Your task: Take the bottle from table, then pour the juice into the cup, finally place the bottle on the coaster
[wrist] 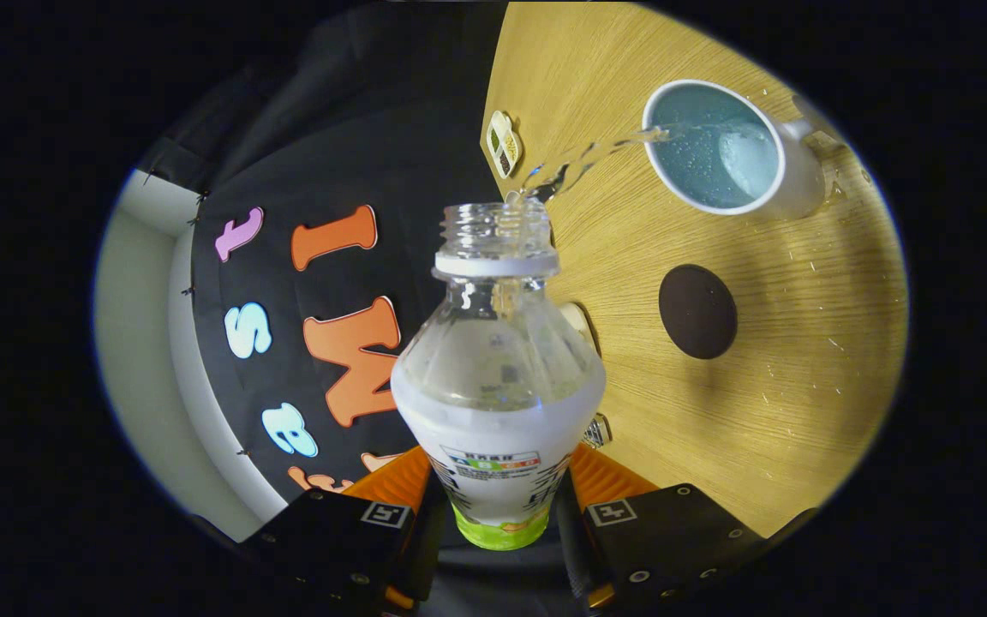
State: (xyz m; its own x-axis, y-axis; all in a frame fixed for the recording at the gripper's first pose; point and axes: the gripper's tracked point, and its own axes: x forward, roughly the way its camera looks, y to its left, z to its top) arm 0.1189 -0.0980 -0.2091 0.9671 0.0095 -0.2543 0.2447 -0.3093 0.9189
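Observation:
A clear plastic bottle with a white label and no cap is held between the fingers of my gripper, which is shut on its lower body. The bottle is tipped on its side over the wooden table. A thin clear stream leaves its mouth and arcs into a white cup, whose inside looks pale blue with liquid and bubbles. A dark round coaster lies on the table between the bottle and the cup, off to the side of the bottle's neck.
A small tag with dark and light squares lies on the table near its edge, beyond the bottle's mouth. Droplets of spilled liquid dot the wood around the cup. The black booth wall stands past the table's edge.

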